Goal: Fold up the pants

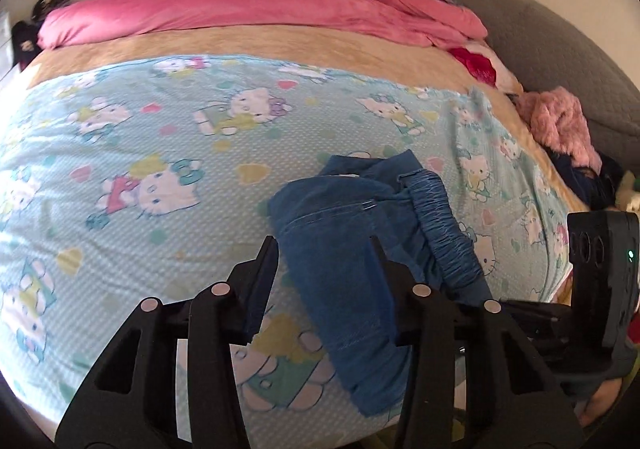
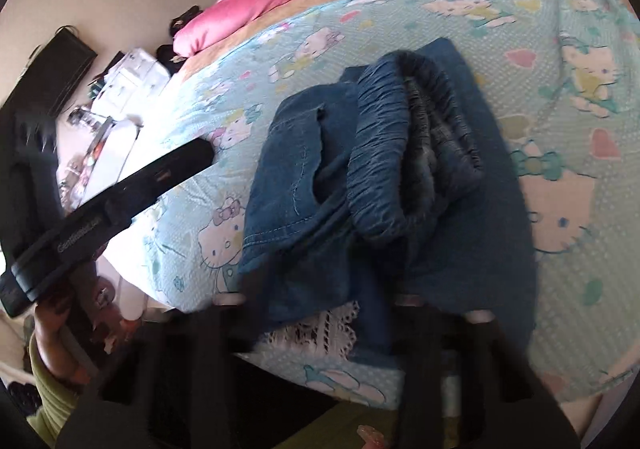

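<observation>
The blue denim pants (image 1: 344,241) lie in a folded bundle near the front edge of the bed, elastic waistband (image 1: 444,229) to the right. My left gripper (image 1: 326,249) is open, its fingers either side of the pants' near edge. In the right wrist view the pants (image 2: 360,185) lie bunched, waistband (image 2: 404,153) on top. My right gripper (image 2: 320,301) is open, with the pants' near edge draped between its blurred fingers. The left gripper's body (image 2: 108,205) shows at left in that view.
The pants rest on a light blue Hello Kitty sheet (image 1: 160,153) over a tan blanket. A pink duvet (image 1: 260,5) lies at the far side. Pink fluffy items (image 1: 560,125) and a grey headboard (image 1: 560,49) are at right. A cluttered white dresser (image 2: 120,121) stands beside the bed.
</observation>
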Motion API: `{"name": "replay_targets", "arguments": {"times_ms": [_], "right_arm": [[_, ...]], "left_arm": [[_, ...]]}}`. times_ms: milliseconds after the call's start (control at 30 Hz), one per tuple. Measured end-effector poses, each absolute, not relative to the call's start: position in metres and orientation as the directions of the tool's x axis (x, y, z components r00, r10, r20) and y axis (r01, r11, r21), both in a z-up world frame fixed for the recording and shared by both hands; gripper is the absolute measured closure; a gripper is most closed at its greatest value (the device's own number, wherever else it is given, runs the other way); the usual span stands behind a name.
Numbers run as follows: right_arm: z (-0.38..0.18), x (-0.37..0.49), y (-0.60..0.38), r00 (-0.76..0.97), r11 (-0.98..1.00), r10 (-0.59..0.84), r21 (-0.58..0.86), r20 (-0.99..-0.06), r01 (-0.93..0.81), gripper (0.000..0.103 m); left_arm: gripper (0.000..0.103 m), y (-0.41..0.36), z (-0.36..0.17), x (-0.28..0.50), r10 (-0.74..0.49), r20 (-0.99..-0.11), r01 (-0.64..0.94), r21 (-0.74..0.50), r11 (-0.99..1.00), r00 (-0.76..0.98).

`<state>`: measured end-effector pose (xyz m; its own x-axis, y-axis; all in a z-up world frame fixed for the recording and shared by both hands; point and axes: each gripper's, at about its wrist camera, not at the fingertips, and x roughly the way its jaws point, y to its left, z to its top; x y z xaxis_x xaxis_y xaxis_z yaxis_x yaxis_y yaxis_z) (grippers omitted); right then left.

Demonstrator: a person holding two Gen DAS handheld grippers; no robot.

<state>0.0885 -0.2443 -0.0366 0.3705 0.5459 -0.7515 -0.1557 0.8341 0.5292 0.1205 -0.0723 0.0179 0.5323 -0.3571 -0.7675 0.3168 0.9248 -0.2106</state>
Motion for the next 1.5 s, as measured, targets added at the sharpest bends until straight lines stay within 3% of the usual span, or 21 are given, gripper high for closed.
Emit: {"name": "replay_targets", "arguments": {"times_ms": [33, 200, 400, 467, 633, 733, 900, 1133, 1267, 1433, 1500], "right_arm": [[-0.04, 0.087, -0.243, 0.351, 0.828, 0.558, 0.537, -0.752, -0.165, 0.095], [-0.044, 0.063, -0.254, 0.337, 0.843, 0.537, 0.51, -0.774, -0.172, 0.096], [-0.049, 0.053, -0.259, 0.321, 0.853, 0.523, 0.487, -0.79, -0.19, 0.096], [-0.041, 0.053, -0.259, 0.331, 0.85, 0.526, 0.484, -0.783, -0.207, 0.087], [-0.017, 0.047, -0.274, 0.393, 0.866, 0.499, 0.442, -0.772, -0.232, 0.079], [-0.004, 0.049, -0.289, 0.452, 0.884, 0.468, 0.415, -0.759, -0.217, 0.067], [0.009, 0.058, -0.302, 0.504, 0.896, 0.441, 0.395, -0.743, -0.203, 0.062], [0.034, 0.075, -0.293, 0.576, 0.912, 0.41, 0.325, -0.707, -0.249, 0.039], [0.045, 0.08, -0.293, 0.619, 0.922, 0.388, 0.288, -0.683, -0.259, 0.026], [0.057, 0.083, -0.296, 0.652, 0.933, 0.36, 0.25, -0.667, -0.259, 0.023], [0.061, 0.083, -0.299, 0.667, 0.937, 0.349, 0.24, -0.658, -0.254, 0.017]], "left_arm": [[0.066, -0.079, 0.015, 0.124, -0.36, -0.774, 0.33, -0.206, 0.921, 0.521], [0.066, -0.102, -0.021, 0.145, -0.297, -0.837, 0.361, -0.13, 0.924, 0.46], [0.063, -0.101, -0.036, 0.146, -0.295, -0.842, 0.362, -0.129, 0.923, 0.451], [0.063, -0.099, -0.034, 0.144, -0.293, -0.839, 0.356, -0.129, 0.925, 0.459], [0.061, -0.087, -0.02, 0.136, -0.307, -0.815, 0.338, -0.146, 0.93, 0.492], [0.053, -0.082, -0.011, 0.129, -0.29, -0.804, 0.323, -0.13, 0.938, 0.52], [0.044, -0.076, 0.004, 0.113, -0.258, -0.783, 0.302, -0.095, 0.949, 0.566], [0.021, -0.069, 0.031, 0.09, -0.225, -0.747, 0.279, -0.055, 0.959, 0.626], [0.014, -0.064, 0.041, 0.082, -0.213, -0.732, 0.261, -0.05, 0.964, 0.646], [0.01, -0.058, 0.048, 0.075, -0.202, -0.721, 0.243, -0.048, 0.969, 0.663], [0.01, -0.057, 0.05, 0.075, -0.2, -0.719, 0.239, -0.048, 0.97, 0.665]]}}
